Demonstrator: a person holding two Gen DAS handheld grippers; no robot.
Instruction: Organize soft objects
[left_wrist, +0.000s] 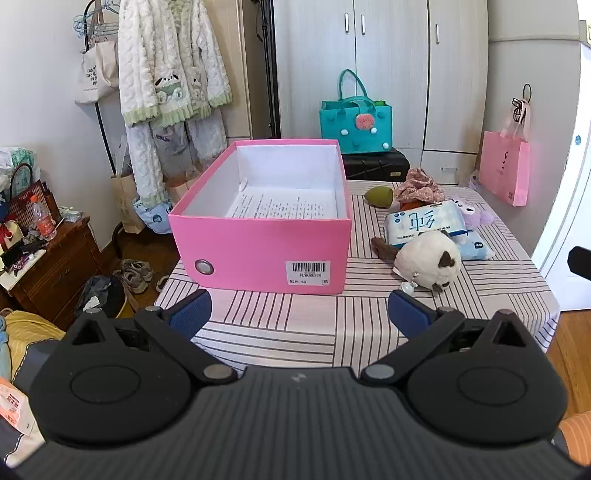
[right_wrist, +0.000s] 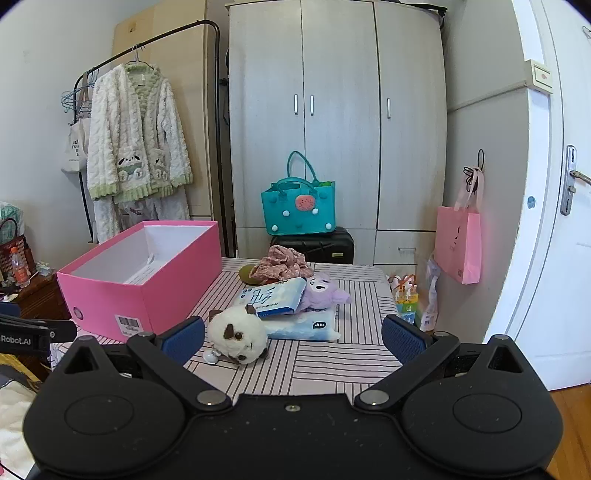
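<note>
**Both claws wide open before an unsorted pile**

Hovering nearest the lens, the left claw (left_wrist: 299, 314) and the right claw (right_wrist: 293, 334) each stand spread wide with nothing between their blue pads, above the pink-and-white striped cloth surface (left_wrist: 332, 325).

Just beyond sits the round white-and-brown plush cat (right_wrist: 238, 334), touching the pale blue plastic tissue packs (right_wrist: 275, 297), which carry large Chinese characters. A lilac plush toy (right_wrist: 321, 291) leans on them, with a crumpled pink floral fabric piece (right_wrist: 282, 264) and an olive-green soft object (right_wrist: 245, 275) behind.

To their left, the open pink cardboard box (left_wrist: 258, 251) bears a barcode sticker (left_wrist: 307, 273); only the left wrist view looks down onto the printed sheet (left_wrist: 280, 206) lying inside.

The right wrist view alone shows "Robot.AI" lettering (right_wrist: 14, 340) on the other tool, and a white door (right_wrist: 554, 184).

Farthest stand a teal felt tote (right_wrist: 299, 206) and a pink paper bag (right_wrist: 460, 245).
</note>
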